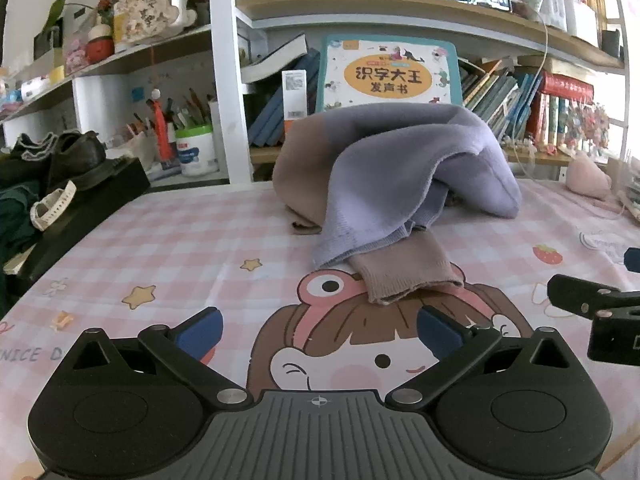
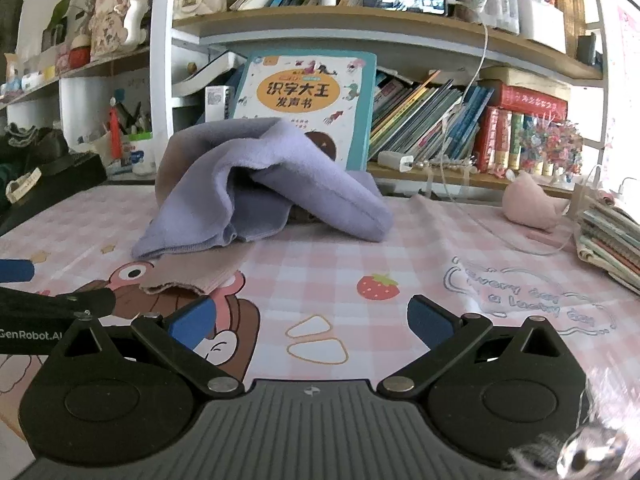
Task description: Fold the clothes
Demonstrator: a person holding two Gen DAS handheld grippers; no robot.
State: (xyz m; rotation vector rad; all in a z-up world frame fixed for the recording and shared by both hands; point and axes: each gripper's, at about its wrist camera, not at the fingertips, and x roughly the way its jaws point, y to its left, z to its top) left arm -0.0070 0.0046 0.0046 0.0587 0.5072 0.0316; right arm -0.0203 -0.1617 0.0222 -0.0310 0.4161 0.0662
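1. A lilac and tan knitted sweater [image 1: 404,168] lies heaped in a loose mound on the far middle of the table, in front of the bookshelf.
2. The table wears a pink checked tablecloth [image 1: 168,232] printed with a cartoon girl, stars and strawberries.
3. One tan ribbed cuff [image 1: 408,276] of the sweater trails out toward the near side and lies flat on the cloth, poking from under the lilac folds.
4. The left gripper [image 1: 320,332] hovers low over the near part of the table, its blue-padded fingers spread wide with nothing between them; the cuff lies just beyond its tips.
5. The right gripper [image 2: 310,322] sits to the right of the left one, also spread wide and empty, over bare cloth near a printed strawberry [image 2: 378,286].
6. Behind the sweater a large children's sound book [image 1: 390,74] leans upright against the shelf.
7. At the far right lies a pink plush toy [image 2: 530,206]; nearer on the right edge is a stack of books [image 2: 612,240].
8. At the left edge dark shoes [image 1: 76,160] rest on a black box [image 1: 86,210].
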